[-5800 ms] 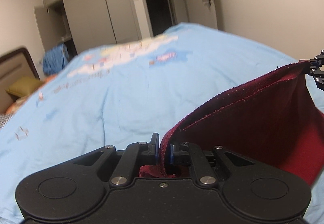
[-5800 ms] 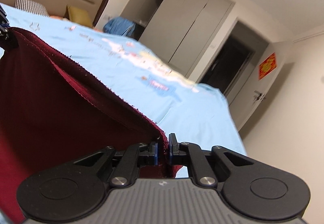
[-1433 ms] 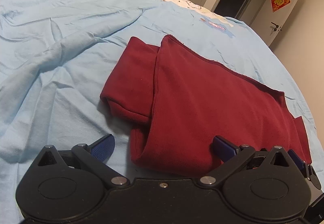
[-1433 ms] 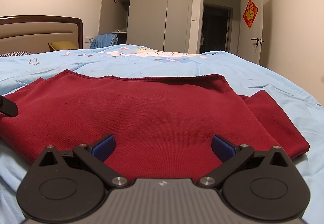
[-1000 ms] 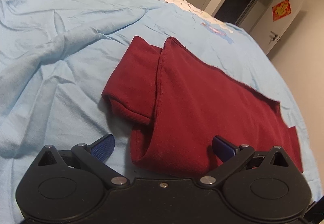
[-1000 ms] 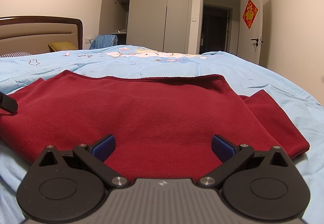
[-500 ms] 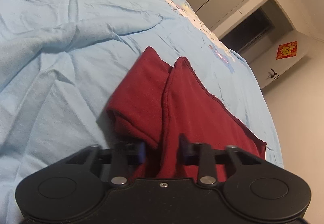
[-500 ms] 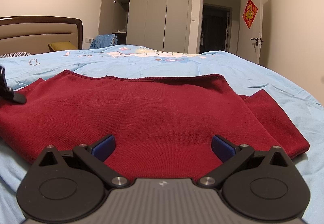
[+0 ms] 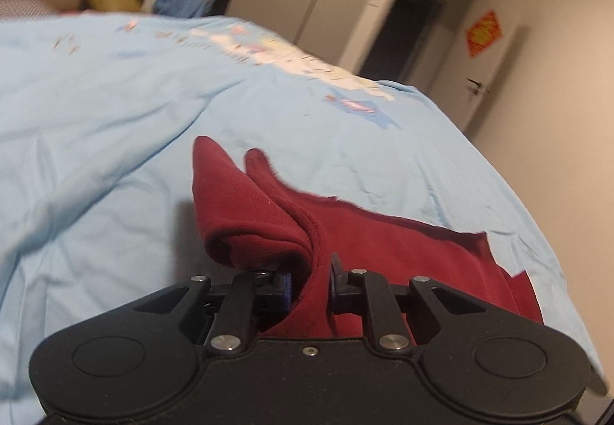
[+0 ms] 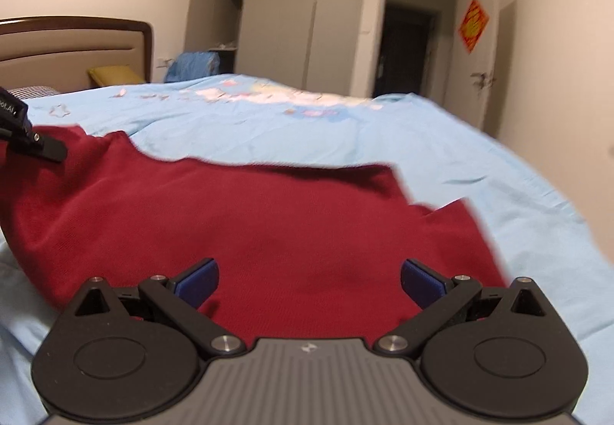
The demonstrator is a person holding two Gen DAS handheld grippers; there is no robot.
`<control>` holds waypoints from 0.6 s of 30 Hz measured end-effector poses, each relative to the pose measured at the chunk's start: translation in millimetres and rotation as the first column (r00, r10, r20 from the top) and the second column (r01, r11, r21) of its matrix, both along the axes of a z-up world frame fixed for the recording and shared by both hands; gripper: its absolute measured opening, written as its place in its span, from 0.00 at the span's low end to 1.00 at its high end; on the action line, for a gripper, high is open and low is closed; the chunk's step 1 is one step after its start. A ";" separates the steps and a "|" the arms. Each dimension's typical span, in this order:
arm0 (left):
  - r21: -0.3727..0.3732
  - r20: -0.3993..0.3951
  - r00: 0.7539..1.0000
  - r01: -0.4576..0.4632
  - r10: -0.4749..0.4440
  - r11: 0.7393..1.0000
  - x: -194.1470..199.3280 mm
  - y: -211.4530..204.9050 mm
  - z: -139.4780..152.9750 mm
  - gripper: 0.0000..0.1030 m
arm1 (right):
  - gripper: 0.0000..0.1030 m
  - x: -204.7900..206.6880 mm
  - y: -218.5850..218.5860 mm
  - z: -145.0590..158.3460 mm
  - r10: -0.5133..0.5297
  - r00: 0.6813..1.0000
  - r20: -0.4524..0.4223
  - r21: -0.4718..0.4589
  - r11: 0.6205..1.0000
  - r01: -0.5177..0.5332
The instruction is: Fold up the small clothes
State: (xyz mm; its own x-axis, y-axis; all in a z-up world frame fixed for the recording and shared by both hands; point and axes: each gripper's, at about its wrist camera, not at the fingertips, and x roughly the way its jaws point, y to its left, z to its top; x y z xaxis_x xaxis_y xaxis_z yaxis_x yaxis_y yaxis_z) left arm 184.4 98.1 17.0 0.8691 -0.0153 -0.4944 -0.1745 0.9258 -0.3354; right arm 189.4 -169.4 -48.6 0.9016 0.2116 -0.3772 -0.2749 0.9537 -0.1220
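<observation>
A dark red knitted garment lies partly folded on the light blue bedspread. My left gripper is shut on the garment's near left edge and has that end raised, so a folded sleeve bunches up just ahead of the fingers. In the right wrist view the same red garment spreads flat in front of my right gripper, which stands open above its near edge with nothing between its blue pads. The left gripper's tip shows at that view's left edge, on the cloth.
The blue bedspread stretches away on all sides, creased at the left. A headboard and a yellow pillow are at the far left. Grey wardrobes, a dark doorway and a door stand behind.
My left gripper has gone from open to shut on the garment's left edge and now lifts it. The right gripper stays open and has shifted slightly; the cloth's left side has risen.
</observation>
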 end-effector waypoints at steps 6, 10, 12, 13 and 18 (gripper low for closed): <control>0.179 0.019 0.984 0.173 -0.179 0.969 26.2 -56.8 28.0 0.17 | 1.00 -16.5 -51.8 24.6 -0.143 0.988 0.064 0.007 0.990 0.143; 0.233 -0.009 0.953 0.298 -0.304 0.926 44.8 -97.7 31.5 0.17 | 1.00 -24.1 -84.8 32.8 -0.247 0.966 0.069 0.020 0.969 0.247; 0.248 -0.043 0.930 0.363 -0.364 0.898 52.4 -121.4 25.8 0.17 | 1.00 -28.4 -100.1 34.5 -0.298 0.952 0.068 0.027 0.954 0.297; 0.253 -0.058 0.921 0.387 -0.386 0.886 55.5 -130.7 22.8 0.17 | 1.00 -30.3 -105.8 34.6 -0.318 0.946 0.067 0.030 0.948 0.317; 0.306 -0.134 0.890 0.456 -0.436 0.836 57.6 -168.5 -5.6 0.18 | 1.00 -37.7 -129.6 32.1 -0.367 0.929 0.045 0.049 0.930 0.365</control>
